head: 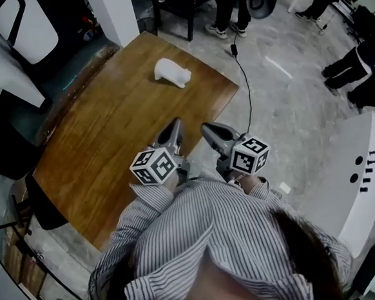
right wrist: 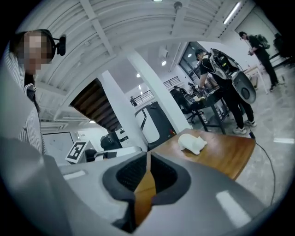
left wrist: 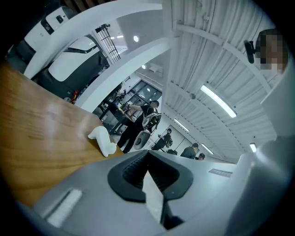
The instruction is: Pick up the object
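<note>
A small white animal-shaped figure [head: 172,72] lies on the far part of the wooden table [head: 103,146]. It also shows in the left gripper view [left wrist: 103,139] and in the right gripper view [right wrist: 192,143], well ahead of both sets of jaws. My left gripper [head: 174,124] and right gripper [head: 206,128] hover side by side over the table's near right part, close to my chest and pointing toward the figure. Each has its jaws shut with nothing between them, as seen from the left gripper [left wrist: 147,154] and the right gripper [right wrist: 147,159].
The table's right edge [head: 226,107] drops to a grey floor where a black cable [head: 246,90] runs. People's legs [head: 228,10] stand beyond the far end. A white pillar [head: 115,12] rises at the far left corner, and a white console [head: 365,184] stands at right.
</note>
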